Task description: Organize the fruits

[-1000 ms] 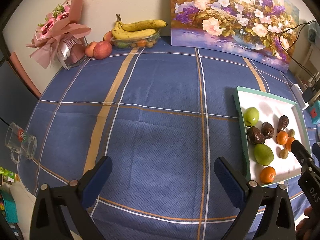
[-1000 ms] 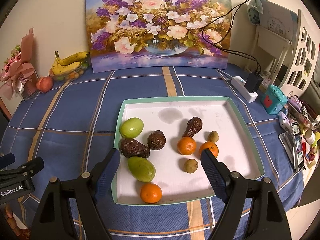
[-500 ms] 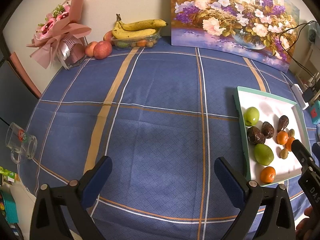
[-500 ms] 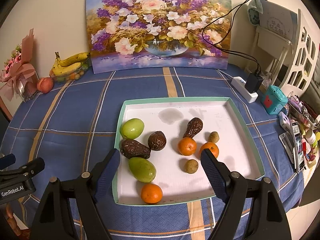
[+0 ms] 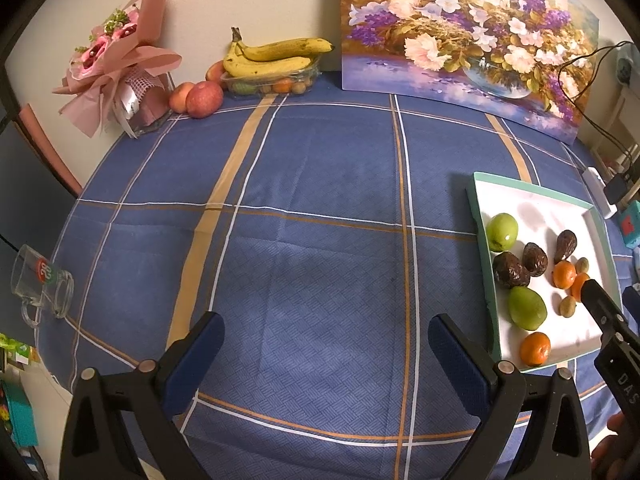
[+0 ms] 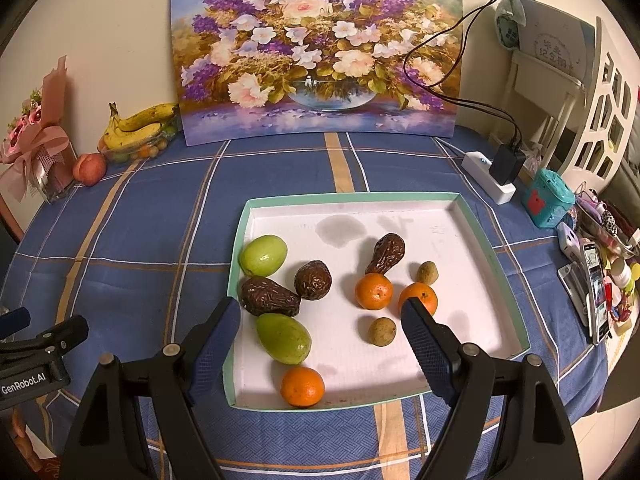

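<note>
Fruits lie loose in the white tray (image 6: 472, 216) on the table (image 6: 160, 216), taken here as the landmark. Nearest its front rim sits an orange (image 6: 302, 386); behind it a green fruit (image 6: 283, 338) and a small brown one (image 6: 382, 331); further in, two wrinkled dark fruits (image 6: 270, 297), two more oranges (image 6: 374, 291) and another green fruit (image 6: 263, 255). Kinds are mixed, not grouped, so sorting looks unfinished. The right gripper (image 6: 320, 312) hovers over the tray's front, jaws wide and empty; the left gripper (image 5: 326, 338) hangs left of the tray, jaws wide. Far beyond the tray, bananas (image 5: 276, 56) rest by the wall.
</note>
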{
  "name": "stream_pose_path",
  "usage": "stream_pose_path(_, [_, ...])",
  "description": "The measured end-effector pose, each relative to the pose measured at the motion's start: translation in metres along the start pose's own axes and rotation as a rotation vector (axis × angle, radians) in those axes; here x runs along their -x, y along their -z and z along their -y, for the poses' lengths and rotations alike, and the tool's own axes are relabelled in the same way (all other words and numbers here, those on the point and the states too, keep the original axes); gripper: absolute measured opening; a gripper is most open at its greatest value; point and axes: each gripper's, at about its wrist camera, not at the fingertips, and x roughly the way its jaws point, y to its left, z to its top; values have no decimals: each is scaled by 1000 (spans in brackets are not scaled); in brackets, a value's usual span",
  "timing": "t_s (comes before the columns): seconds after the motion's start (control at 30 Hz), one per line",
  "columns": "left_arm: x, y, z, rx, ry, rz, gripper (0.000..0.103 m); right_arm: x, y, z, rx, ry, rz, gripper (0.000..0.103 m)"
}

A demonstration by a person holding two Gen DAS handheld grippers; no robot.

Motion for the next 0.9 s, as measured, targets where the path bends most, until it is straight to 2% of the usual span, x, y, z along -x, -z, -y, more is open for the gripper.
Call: stream_pose_path(0.9, [-3,0,-1,12,-10,-12,103,-1,0,0,-1,1,-2,83])
